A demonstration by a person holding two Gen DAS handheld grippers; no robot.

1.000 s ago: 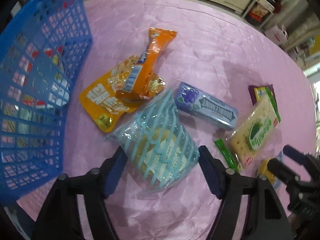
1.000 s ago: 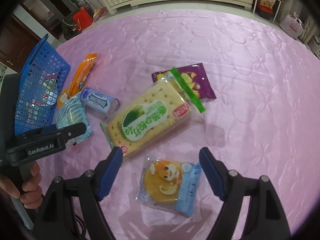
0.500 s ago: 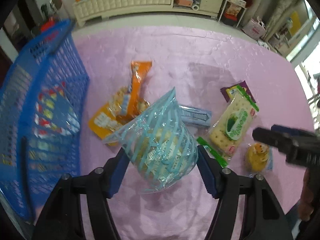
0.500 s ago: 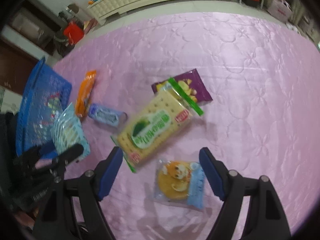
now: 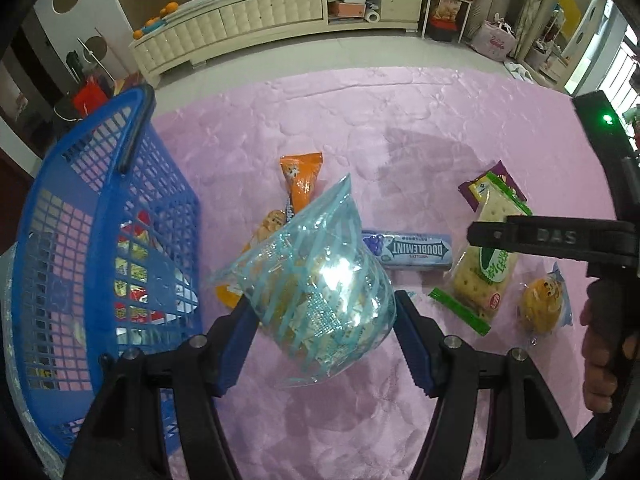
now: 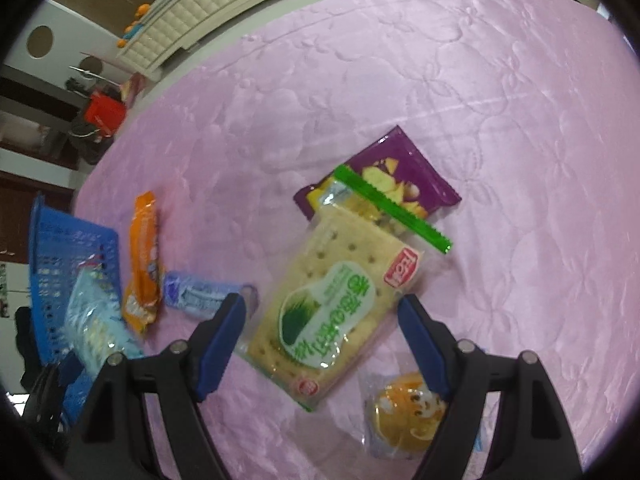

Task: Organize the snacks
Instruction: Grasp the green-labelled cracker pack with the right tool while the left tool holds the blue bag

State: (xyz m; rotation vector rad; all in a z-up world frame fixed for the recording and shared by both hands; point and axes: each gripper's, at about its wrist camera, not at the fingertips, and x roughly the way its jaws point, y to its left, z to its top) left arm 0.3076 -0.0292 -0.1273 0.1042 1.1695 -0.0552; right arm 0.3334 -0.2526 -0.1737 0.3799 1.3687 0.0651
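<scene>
My left gripper point(image 5: 324, 320) is shut on a light blue striped snack bag point(image 5: 316, 280), which hangs clear of the pink tabletop beside the blue basket point(image 5: 100, 240). The basket holds several packets. My right gripper point(image 6: 320, 336) stands open above a green-and-white cracker pack point(image 6: 332, 304), whose lower half lies between the fingers without touching them. A round cake packet point(image 6: 404, 412) lies partly under the right finger. From the right wrist view, the blue striped bag point(image 6: 92, 320) shows at the far left in front of the basket point(image 6: 52, 240).
A long orange packet point(image 5: 302, 176) lies on a yellow bag point(image 5: 264, 228), with a Doublemint gum pack point(image 5: 412, 250) beside them. A purple packet point(image 6: 404, 176) sits under the cracker pack's far end. A hand point(image 5: 600, 352) holds the right tool at the right edge.
The left gripper has closed on the blue striped bag and raised it off the table. The right gripper has slid left from the cake packet to the cracker pack, rolling as it went.
</scene>
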